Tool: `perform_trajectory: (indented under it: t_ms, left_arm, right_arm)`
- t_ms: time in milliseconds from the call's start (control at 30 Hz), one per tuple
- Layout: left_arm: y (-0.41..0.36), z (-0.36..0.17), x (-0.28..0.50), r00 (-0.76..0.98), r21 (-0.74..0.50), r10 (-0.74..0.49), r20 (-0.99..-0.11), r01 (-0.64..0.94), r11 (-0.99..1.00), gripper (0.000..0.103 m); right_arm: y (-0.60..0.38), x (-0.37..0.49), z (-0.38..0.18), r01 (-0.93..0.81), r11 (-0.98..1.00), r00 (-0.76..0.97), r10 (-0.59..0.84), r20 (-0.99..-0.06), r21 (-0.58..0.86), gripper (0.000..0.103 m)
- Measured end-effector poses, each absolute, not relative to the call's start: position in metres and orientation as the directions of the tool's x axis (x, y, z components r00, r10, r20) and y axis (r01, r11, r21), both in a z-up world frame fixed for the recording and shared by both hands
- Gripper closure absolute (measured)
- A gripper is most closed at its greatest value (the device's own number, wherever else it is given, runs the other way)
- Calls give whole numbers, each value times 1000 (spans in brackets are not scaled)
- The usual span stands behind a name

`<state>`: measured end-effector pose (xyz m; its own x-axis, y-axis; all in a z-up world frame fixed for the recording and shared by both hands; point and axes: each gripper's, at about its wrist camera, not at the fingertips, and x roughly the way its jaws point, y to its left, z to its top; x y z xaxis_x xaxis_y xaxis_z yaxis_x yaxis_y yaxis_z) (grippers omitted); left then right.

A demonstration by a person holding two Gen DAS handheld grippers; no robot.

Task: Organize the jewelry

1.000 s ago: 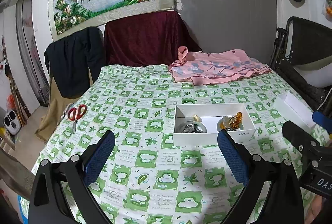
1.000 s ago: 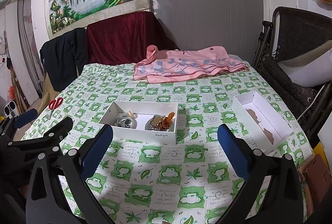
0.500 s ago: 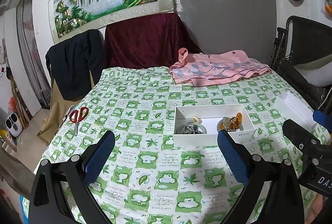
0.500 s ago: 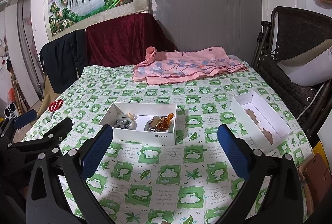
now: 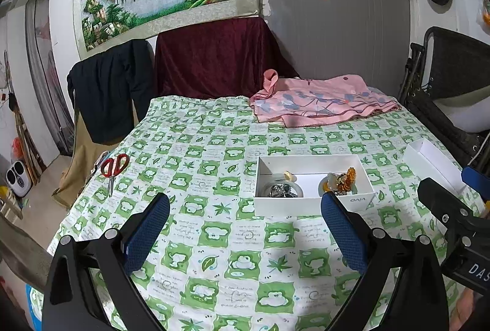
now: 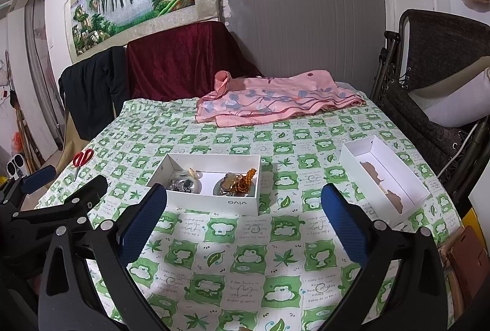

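Note:
A white open box (image 5: 312,207) (image 6: 214,203) stands on the green-patterned tablecloth and holds a silver and dark jewelry pile (image 5: 280,190) (image 6: 183,185) on the left and an amber and gold pile (image 5: 343,179) (image 6: 237,182) on the right. A second white box (image 6: 352,157) (image 5: 428,159) lies to the right, with only a torn brown lining inside. My left gripper (image 5: 245,228) is open and empty, hovering before the first box. My right gripper (image 6: 245,219) is open and empty, just right of it.
Red-handled scissors (image 5: 114,167) (image 6: 82,159) lie near the table's left edge. A pink floral cloth (image 5: 321,104) (image 6: 275,104) lies at the back. Draped chairs stand behind the table, and a dark folding chair (image 6: 435,79) stands on the right.
Both grippers have drifted slightly, so the box sits a little lower in each view. Both stay open and empty. Nothing on the table has moved.

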<state>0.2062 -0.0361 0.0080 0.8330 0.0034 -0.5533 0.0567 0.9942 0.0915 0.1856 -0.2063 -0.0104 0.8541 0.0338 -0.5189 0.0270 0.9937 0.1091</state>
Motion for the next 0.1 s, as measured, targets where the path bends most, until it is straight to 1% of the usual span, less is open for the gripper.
perform_trajectory:
  t_ms: [100]
  left_arm:
    - [-36, 8, 206, 833, 94, 4, -553, 57, 994, 6]
  right_arm:
    - [-207, 185, -8, 29, 993, 855, 33, -517, 111, 7]
